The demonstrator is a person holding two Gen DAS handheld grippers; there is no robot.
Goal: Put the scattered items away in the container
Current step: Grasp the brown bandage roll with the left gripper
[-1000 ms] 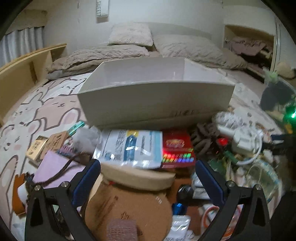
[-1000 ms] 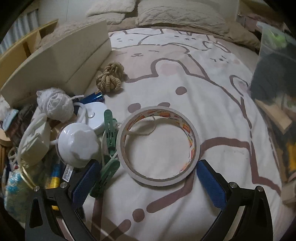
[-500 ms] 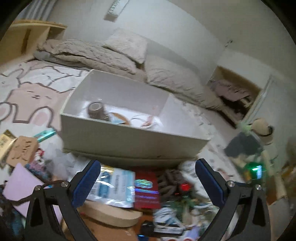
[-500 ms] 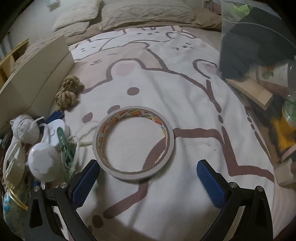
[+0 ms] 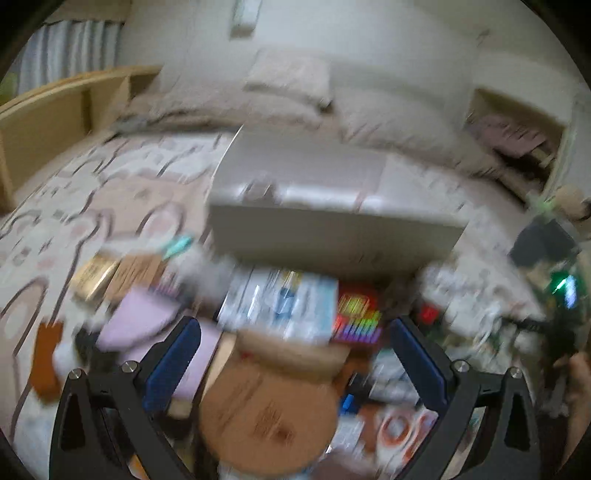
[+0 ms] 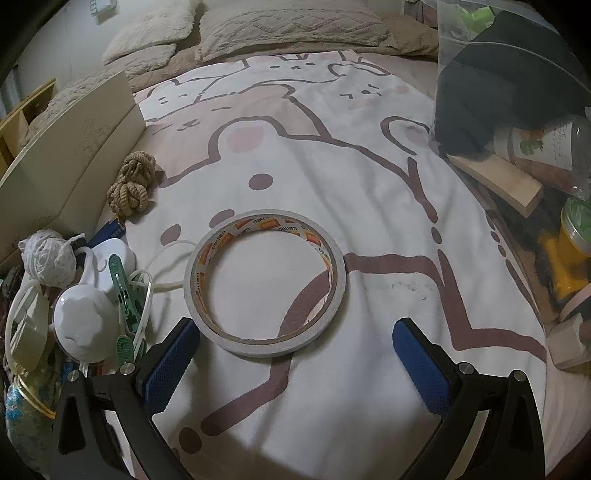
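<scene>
The white box point(image 5: 332, 236) stands on the bed behind a heap of clutter; its side point(image 6: 74, 155) shows at the left of the right wrist view. My left gripper point(image 5: 295, 365) is open and empty above a round cork piece point(image 5: 266, 417), a blue-white packet point(image 5: 280, 306) and a red crayon box point(image 5: 356, 317); this view is blurred. A wide roll of tape point(image 6: 265, 282) lies flat on the bedspread. Just behind it my right gripper point(image 6: 295, 365) stands open, holding nothing.
Left of the tape lie a green clothes peg point(image 6: 123, 280), a white knob point(image 6: 79, 325), a ball of white string point(image 6: 48, 258) and a knotted rope point(image 6: 133, 184). A black bag point(image 6: 498, 81), a wooden block point(image 6: 498, 181) and jars point(image 6: 572, 243) crowd the right edge. Pillows point(image 6: 288, 29) lie beyond.
The left view has swung back down toward the clutter and is now motion-blurred. The right gripper has drawn closer to the tape roll. Both stay open.
</scene>
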